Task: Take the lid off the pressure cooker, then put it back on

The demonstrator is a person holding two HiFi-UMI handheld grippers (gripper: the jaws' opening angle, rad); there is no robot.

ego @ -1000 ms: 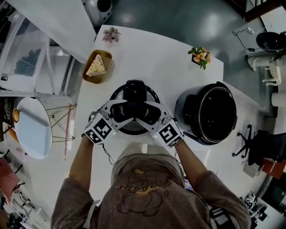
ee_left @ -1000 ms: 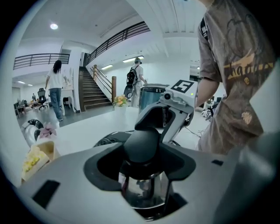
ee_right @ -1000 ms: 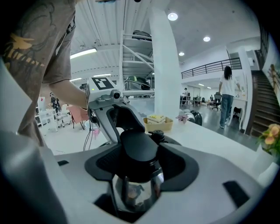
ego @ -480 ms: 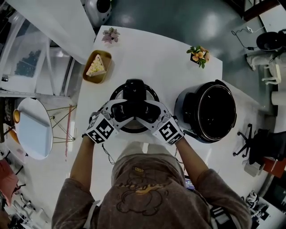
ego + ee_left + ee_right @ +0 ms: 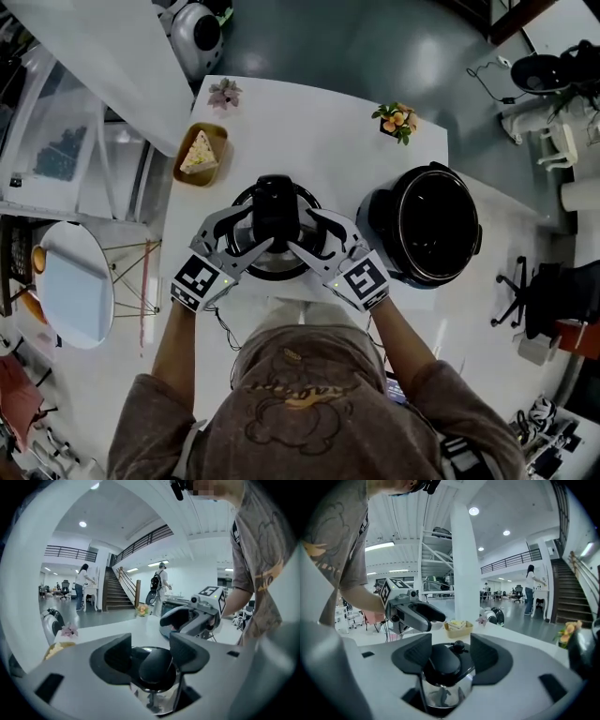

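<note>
both tongs are clamped on the one black handle (image 5: pixel 277 208) of the lid (image 5: pixel 274 270). the left tongs (image 5: pixel 251 234) grip it from one end and the right tongs (image 5: pixel 305 234) from the other. both pairs of jaws stand wide, since the handle is broad, and the right pair has just been closing a little on it. in the left gripper view the rounded end of the handle fills the gap between my jaws. in the right gripper view its long top does the same, with the small knob (image 5: pixel 460 645) behind it.

the lid is over the white table (image 5: pixel 319 131), just beside the open pot (image 5: pixel 371 221) on its right. i cannot tell whether the lid is clear of the table, because my tongs and the lid itself cover what is under it. its near rim shows only as a shiny arc between the tongs. the inside of the pot is too dark to read, and in the right gripper view the pot is cut off at the edge. my own shoulders hide the near edge of the table.

by count there is one lid, one pot, two small flower pots, one pink (image 5: pixel 225 94) and one orange (image 5: pixel 394 120), and one tray (image 5: pixel 217 133) with a single wedge of food (image 5: pixel 200 150).
</note>
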